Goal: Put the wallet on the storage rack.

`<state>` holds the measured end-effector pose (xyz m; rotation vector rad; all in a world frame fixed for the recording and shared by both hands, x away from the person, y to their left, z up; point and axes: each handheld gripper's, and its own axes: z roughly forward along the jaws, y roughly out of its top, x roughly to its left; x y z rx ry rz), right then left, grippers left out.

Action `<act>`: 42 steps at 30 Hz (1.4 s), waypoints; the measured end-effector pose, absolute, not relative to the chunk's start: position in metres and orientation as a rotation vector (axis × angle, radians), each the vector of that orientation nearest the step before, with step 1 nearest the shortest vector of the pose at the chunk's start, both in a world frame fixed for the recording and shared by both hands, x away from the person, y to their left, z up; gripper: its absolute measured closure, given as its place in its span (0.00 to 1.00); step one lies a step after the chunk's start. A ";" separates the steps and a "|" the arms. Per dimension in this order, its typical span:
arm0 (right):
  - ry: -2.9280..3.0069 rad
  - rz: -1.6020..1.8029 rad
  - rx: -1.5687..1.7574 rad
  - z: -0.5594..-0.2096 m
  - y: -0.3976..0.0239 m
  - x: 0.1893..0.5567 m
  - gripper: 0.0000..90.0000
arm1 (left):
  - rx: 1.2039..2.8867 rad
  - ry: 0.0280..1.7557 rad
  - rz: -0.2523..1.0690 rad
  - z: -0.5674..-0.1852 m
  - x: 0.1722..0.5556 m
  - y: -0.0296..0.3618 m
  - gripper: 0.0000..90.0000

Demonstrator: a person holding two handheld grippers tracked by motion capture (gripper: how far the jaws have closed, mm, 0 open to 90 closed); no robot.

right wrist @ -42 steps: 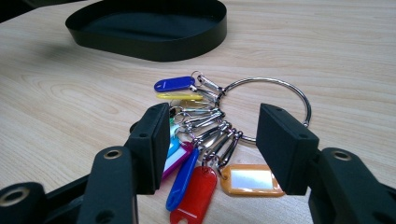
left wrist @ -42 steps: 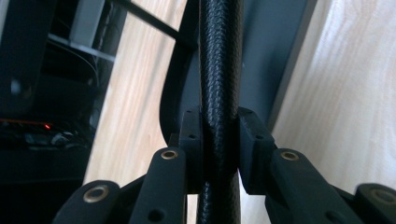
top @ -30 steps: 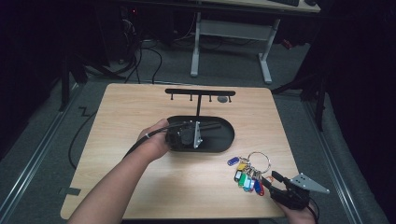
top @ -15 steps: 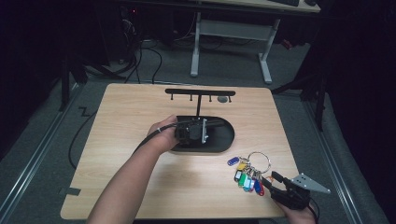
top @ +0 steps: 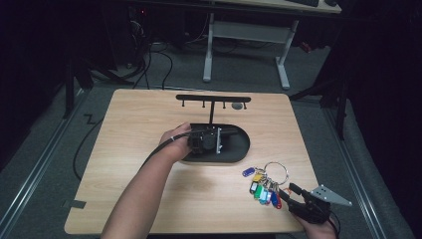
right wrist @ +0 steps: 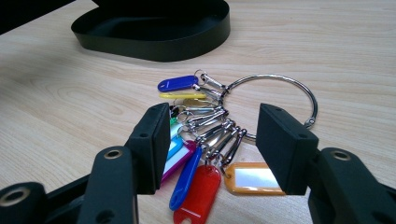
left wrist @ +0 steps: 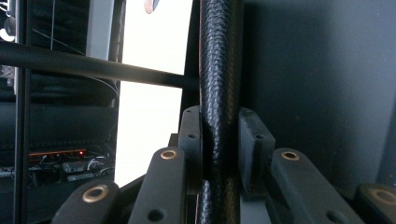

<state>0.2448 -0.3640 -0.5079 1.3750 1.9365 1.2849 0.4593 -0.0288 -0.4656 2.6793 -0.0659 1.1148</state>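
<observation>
A black key stand rises at the middle of the table: an oval tray base point(top: 240, 147), a thin upright post point(top: 211, 112) and a crossbar point(top: 213, 98) with small hooks. My left gripper point(top: 211, 141) lies over the tray at the foot of the post. In the left gripper view it point(left wrist: 219, 135) is shut on the textured black post point(left wrist: 219, 70). A steel key ring point(top: 275, 173) with several coloured tags point(top: 261, 189) lies front right. My right gripper point(top: 288, 194) stands open just short of the tags point(right wrist: 187, 158), its jaws on either side of them point(right wrist: 212, 140); the ring point(right wrist: 273, 100) lies beyond.
The wooden table point(top: 139, 124) has bare room on its left half. The tray's rim point(right wrist: 154, 35) lies just beyond the keys. A desk frame and cables stand on the floor behind the table. The right hand is at the table's front right corner.
My left hand and gripper have slid a little to the right over the tray, up to the post. The right gripper and the keys have stayed put.
</observation>
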 end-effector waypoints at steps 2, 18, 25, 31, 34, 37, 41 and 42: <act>1.938 1.285 1.374 -0.508 -0.364 0.245 0.50 | 2.685 -0.060 1.110 -0.467 0.460 -0.028 0.82; 1.944 1.277 1.378 -0.508 -0.362 0.244 0.50 | 2.770 -0.073 1.011 -0.487 0.455 -0.029 0.74; 1.946 1.281 1.378 -0.509 -0.362 0.245 0.50 | 2.795 0.006 0.930 -0.487 0.459 -0.031 0.69; 1.947 1.282 1.378 -0.509 -0.362 0.245 0.50 | 2.801 0.023 0.896 -0.485 0.455 -0.031 0.62; 1.947 1.281 1.377 -0.509 -0.362 0.246 0.50 | 2.796 0.025 0.886 -0.480 0.452 -0.031 0.60; 1.943 1.285 1.384 -0.509 -0.362 0.245 0.50 | 2.761 0.033 0.900 -0.470 0.446 -0.030 0.62; 1.944 1.283 1.382 -0.509 -0.362 0.245 0.50 | 2.725 0.077 0.885 -0.462 0.444 -0.026 0.62; 1.944 1.284 1.383 -0.509 -0.362 0.245 0.50 | 2.712 0.092 0.876 -0.461 0.443 -0.025 0.62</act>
